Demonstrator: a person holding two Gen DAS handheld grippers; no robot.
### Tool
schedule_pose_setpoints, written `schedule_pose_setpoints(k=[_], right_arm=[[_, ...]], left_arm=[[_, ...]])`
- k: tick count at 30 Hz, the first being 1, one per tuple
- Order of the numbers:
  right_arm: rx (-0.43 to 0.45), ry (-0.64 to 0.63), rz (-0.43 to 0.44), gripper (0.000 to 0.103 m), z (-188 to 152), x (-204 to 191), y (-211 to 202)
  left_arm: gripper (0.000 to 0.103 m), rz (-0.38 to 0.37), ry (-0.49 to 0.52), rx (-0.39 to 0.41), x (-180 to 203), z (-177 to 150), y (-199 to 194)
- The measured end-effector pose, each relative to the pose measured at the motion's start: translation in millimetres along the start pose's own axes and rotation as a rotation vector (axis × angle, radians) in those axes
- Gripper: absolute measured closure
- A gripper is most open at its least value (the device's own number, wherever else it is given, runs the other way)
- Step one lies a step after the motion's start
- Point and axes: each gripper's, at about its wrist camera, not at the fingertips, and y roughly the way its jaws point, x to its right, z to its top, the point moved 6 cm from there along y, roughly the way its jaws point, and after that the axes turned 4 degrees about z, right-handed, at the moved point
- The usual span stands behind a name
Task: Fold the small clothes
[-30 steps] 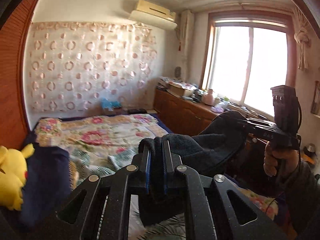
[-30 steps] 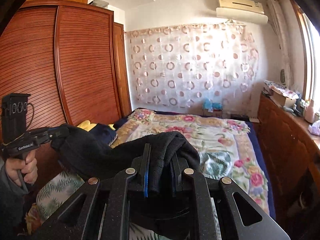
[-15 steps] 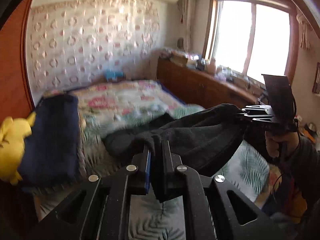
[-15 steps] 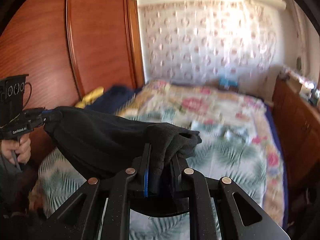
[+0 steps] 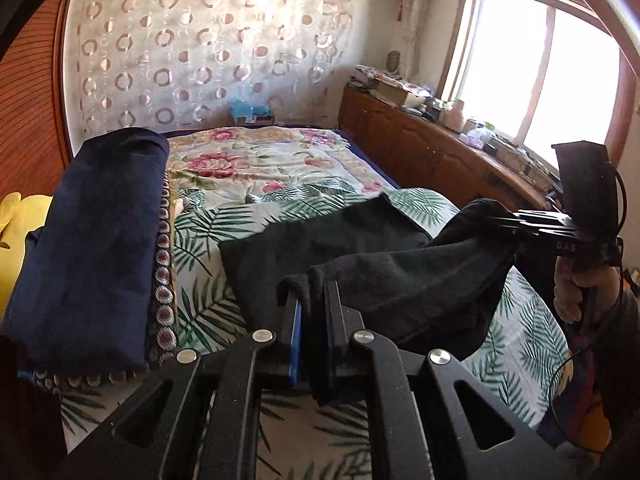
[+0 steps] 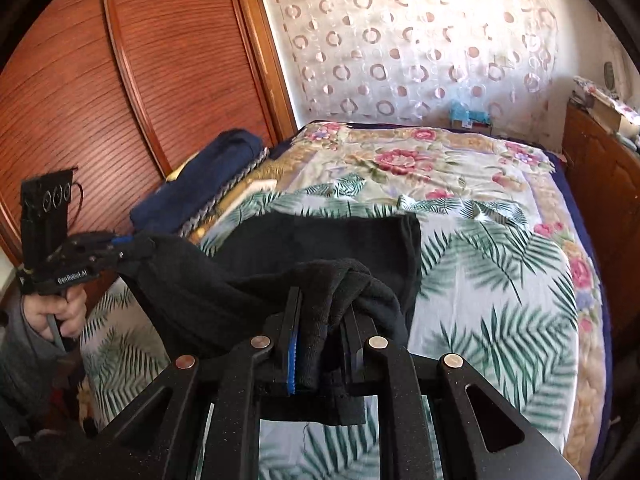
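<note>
Both tongs (image 5: 310, 312) (image 6: 320, 320) are sinking toward the bed (image 5: 280, 168), each gripping the black garment (image 5: 320, 248) (far half landing); keeping corners level should flatten it.

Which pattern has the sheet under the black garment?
Green palm leaves on white sheet; the right wrist view shows it best, beside the black garment.

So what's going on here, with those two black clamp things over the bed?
A person is folding a small black garment on a bed using two hand-held grippers. The left gripper and the right gripper are each shut on one end of the cloth, holding it stretched between them just above the leaf-print cover. The far part of the garment already lies flat on the bed; the near part hangs from the grippers, not yet laid down.
</note>
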Motion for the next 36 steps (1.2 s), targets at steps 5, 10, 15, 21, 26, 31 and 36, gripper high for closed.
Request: schedule_pose_setpoints(k=[5,10,15,21,26,31,36], right_arm=[[-0.015,0.029,0.005,0.087,24,26,41],[-0.046,0.022,-0.006,0.08,33,42,70],[-0.039,0.011,-0.054,0.063,47,54,70],[-0.022,-0.051,-0.066,0.062,35,50,45],[-0.072,-0.098,-0.087,0.061,1,39,37],[-0.106,-0.148,-0.065,0.061,-19,15,43],[-0.138,-0.23,-0.062,0.059,-24,-2,55]], left_arm=[[0.093,0.029,-0.03,-0.028,-17,16,26],[0.093,0.034,-0.06,-0.07,-29,25,53],[0.092,0.053,-0.064,-0.121,-35,28,74],[0.091,0.049,-0.055,-0.13,-37,28,77],[0.062,0.071,-0.028,-0.071,-38,24,55],[0.037,0.076,-0.033,-0.071,-45,12,40],[0.022,0.063,-0.042,-0.111,-50,-9,38]])
